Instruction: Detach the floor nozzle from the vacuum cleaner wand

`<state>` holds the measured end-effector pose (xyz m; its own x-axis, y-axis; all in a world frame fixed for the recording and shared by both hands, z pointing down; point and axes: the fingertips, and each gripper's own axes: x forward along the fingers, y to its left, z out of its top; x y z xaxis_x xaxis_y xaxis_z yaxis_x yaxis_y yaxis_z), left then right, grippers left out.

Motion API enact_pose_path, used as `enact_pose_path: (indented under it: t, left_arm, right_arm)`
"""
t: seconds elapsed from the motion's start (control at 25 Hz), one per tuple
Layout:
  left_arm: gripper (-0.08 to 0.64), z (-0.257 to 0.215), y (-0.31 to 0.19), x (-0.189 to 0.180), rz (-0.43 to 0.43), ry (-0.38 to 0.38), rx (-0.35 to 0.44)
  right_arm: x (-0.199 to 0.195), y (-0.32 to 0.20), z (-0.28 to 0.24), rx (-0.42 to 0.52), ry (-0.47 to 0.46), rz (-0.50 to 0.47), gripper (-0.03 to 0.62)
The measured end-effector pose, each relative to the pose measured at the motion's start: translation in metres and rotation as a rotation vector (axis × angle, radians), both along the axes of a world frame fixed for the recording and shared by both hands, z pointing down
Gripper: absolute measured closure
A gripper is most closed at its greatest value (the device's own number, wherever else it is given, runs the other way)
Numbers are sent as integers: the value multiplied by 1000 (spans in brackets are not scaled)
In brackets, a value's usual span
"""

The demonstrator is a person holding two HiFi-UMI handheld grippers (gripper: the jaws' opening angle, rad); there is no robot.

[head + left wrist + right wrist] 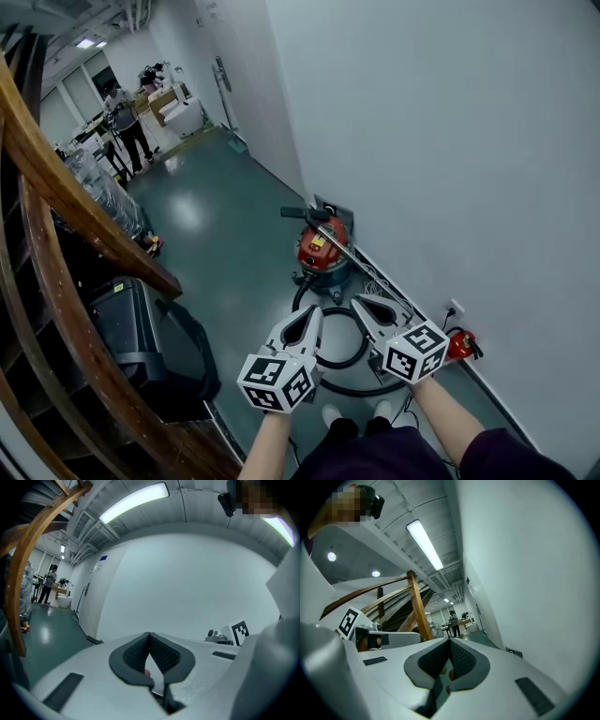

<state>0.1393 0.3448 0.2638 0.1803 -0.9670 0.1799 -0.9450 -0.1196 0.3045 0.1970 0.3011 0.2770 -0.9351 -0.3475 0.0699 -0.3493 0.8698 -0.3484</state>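
Jaws together and empty on left gripper (312, 315) and right gripper (359, 303), red vacuum cleaner (323, 249) on floor (225, 244) beyond.

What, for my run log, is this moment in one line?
left tool: shut, empty | right tool: shut, empty | vacuum: not held

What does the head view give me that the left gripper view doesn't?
Only the head view: the red vacuum cleaner by the wall, its metal wand, and the black hose looped on the floor. Only the left gripper view: the ceiling light strip overhead. Both: the white wall, the wooden stair rail, the distant person, and the left gripper, fingers shut on nothing.
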Motion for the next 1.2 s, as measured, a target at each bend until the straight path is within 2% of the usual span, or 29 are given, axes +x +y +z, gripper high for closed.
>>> enact_pose_path:
  t: [0.16, 0.44, 0.8, 1.0, 1.2]
  left_arm:
    - [555, 11, 9, -28, -19, 33, -15]
    - [555, 27, 20, -63, -9, 68, -33]
    - [555, 43, 15, -83, 6, 87, -65]
    - [555, 49, 2, -103, 2, 82, -70]
    - [555, 52, -23, -137, -12, 70, -71]
  right_arm:
    - [-12, 1, 17, -63, 0, 19, 575]
    - [-34, 10, 31, -64, 34, 51, 575]
    - [-34, 0, 42, -96, 48, 117, 575]
    - [-49, -19, 47, -98, 39, 125, 575]
    - [-85, -50, 47, -95, 26, 111, 575]
